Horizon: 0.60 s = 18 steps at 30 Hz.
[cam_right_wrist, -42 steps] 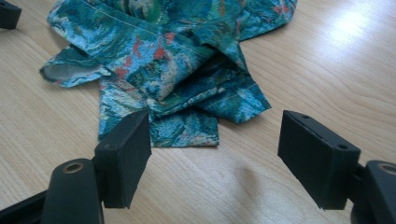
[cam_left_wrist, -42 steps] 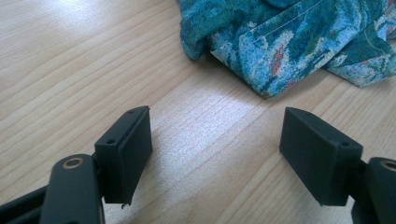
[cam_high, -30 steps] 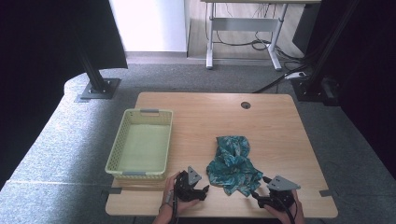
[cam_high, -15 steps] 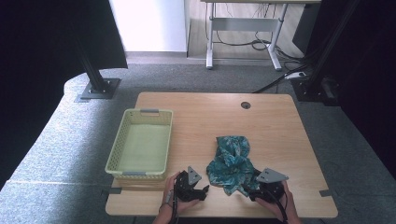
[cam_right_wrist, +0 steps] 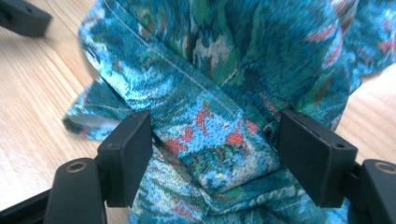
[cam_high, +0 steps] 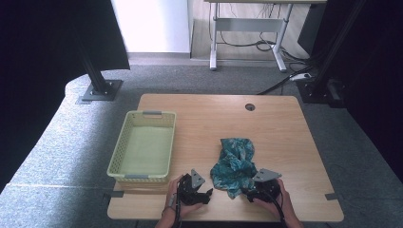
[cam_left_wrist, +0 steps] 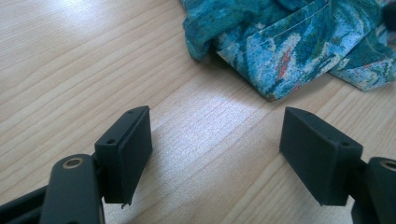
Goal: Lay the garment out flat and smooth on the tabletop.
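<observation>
My right gripper [cam_high: 250,192] having slid forward, jaws now spread astride near fold of crumpled teal patterned cloth [cam_high: 235,164]; grasp coming next, I judge; left gripper [cam_high: 203,195] waiting released over bare wood; pale yellow plastic basket [cam_high: 124,167] beyond.

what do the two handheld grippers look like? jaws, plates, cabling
Both are black. The left gripper and right gripper each end in two blocky rectangular jaws with small screw holes, pivoting on brass-coloured pins. In the high view each carries a grey three-cornered plate on top. A dark cable trails from the left one. Forearms are bare, no sleeves visible.
</observation>
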Motion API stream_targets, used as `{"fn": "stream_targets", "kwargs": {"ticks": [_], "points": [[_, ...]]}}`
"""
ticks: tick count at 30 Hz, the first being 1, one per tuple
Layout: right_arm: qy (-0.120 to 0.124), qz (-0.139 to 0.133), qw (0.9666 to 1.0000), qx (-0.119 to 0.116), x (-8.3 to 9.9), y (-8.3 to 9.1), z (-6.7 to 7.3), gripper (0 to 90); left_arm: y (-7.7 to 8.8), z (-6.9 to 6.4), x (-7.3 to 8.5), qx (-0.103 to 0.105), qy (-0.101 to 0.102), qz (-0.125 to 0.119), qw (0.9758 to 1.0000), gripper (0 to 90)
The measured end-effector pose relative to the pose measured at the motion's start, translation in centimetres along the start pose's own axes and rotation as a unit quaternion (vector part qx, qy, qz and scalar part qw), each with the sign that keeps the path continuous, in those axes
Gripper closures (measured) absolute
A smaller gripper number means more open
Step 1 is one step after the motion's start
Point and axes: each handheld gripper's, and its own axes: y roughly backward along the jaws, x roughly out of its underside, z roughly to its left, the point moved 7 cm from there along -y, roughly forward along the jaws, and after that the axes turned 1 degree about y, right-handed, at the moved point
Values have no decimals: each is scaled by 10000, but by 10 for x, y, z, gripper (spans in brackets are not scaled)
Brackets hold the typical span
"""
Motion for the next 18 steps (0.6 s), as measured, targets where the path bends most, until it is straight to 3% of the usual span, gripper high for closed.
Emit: {"fn": "stream_targets", "kwargs": {"ticks": [5, 8, 12, 15, 18], "points": [[-68, -13, 9999, 152, 2, -2, 0, 317, 0, 0, 0, -1, 1, -1, 10000, 252], [-35, -14, 9996, 268, 2, 0, 0, 473, 0, 0, 0, -6, 0, 2, 10000, 253], [-121, -103, 9998, -105, 2, 8, 6, 619, 0, 0, 0, -17, 8, 0, 10000, 254], [6, -91, 9999, -115, 4, 13, 13, 699, 0, 0, 0, -27, 24, -12, 10000, 257], [4, -245, 9996, -111, 1, 20, 16, 763, 1, 0, 0, -27, 24, -12, 10000, 257]]}}
